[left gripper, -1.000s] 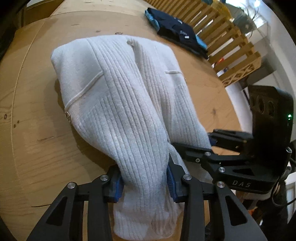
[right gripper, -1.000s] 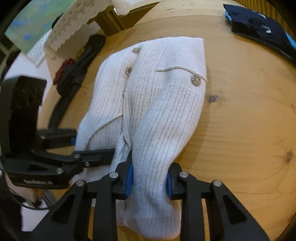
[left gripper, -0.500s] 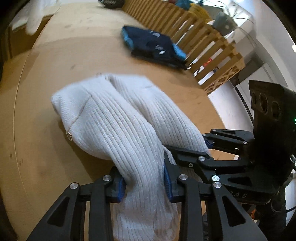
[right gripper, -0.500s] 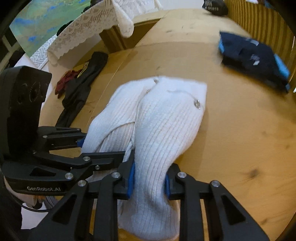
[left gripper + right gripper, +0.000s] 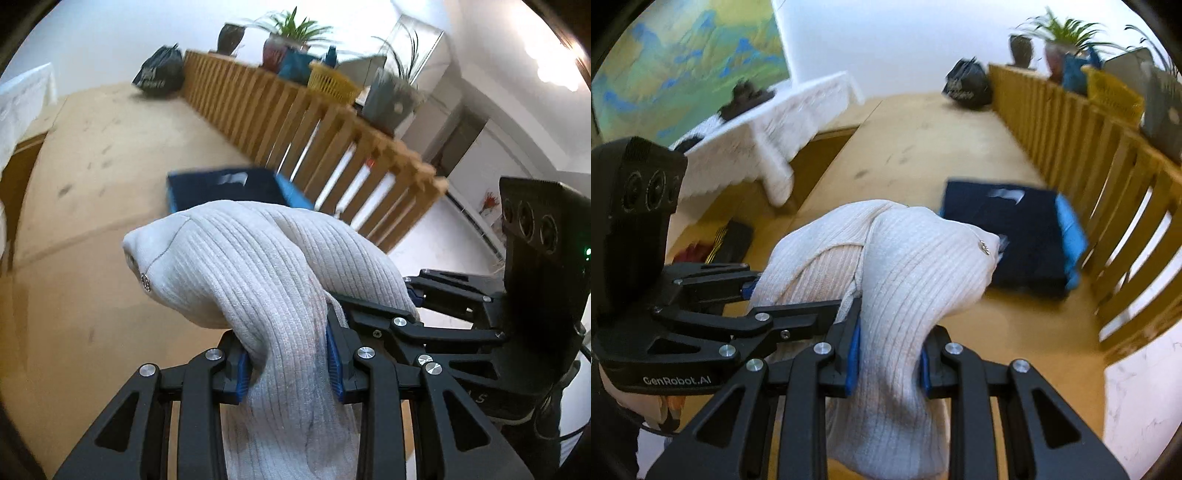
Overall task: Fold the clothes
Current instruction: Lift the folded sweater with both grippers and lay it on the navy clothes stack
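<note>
I have a white ribbed cardigan bunched in two thick rolls, hanging up off the wooden table. Its knit runs in long ribs, with a thin seam line and a small round metal button near the far end on my left view, and another button at the tip on my right view. Both rolls droop forward and down. Behind it on the table lies a folded navy garment with a bright blue edge, flat, beside the slatted wooden rail.

Wooden table, folded navy garment
</note>
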{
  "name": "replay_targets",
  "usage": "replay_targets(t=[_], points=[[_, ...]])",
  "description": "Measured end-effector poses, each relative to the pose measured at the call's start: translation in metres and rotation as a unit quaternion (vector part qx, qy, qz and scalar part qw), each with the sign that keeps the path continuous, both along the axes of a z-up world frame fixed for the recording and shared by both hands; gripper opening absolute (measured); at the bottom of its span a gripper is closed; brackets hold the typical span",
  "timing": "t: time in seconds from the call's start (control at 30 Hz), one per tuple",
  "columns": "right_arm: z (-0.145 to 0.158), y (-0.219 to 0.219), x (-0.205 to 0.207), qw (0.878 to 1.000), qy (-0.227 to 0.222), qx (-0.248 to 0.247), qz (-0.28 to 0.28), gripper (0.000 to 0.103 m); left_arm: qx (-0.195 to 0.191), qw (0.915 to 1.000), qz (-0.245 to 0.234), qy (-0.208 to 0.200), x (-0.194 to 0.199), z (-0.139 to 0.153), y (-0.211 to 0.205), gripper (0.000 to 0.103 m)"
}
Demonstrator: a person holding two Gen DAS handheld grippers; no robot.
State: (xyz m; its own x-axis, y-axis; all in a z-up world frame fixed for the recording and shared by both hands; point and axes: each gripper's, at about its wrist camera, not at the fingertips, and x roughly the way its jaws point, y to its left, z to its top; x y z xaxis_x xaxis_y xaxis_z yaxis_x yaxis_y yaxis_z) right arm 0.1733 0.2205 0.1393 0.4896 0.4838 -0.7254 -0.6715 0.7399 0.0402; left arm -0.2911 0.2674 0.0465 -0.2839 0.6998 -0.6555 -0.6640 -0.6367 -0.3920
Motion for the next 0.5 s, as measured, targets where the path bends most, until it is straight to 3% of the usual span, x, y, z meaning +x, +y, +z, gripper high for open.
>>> replay_targets(t=[0.1, 0.23, 0.37, 0.5], points=[[0.012, -0.003, 0.048, 1.0, -0.019, 0.01, -0.014, 0.024, 0.008, 0.9997, -0.008, 0.022, -0.043, 0.006, 0.036, 0.03], [0.007, -0.006, 0.122, 0.999, -0.02, 0.024, -0.034, 0.024, 0.009, 0.9994, -0.012, 0.032, -0.101, -0.002, 0.081, 0.029], [-0.016, -0.005, 0.189, 0.999, -0.015, 0.015, -0.045, 0.024, 0.016, 0.9995, -0.006, 0.027, -0.153, -0.033, 0.114, 0.029], [-0.064, 0.01, 0.246, 0.999, -0.009, -0.017, -0.031, 0.024, 0.014, 0.9999, 0.01, -0.001, -0.196, -0.087, 0.126, 0.032]])
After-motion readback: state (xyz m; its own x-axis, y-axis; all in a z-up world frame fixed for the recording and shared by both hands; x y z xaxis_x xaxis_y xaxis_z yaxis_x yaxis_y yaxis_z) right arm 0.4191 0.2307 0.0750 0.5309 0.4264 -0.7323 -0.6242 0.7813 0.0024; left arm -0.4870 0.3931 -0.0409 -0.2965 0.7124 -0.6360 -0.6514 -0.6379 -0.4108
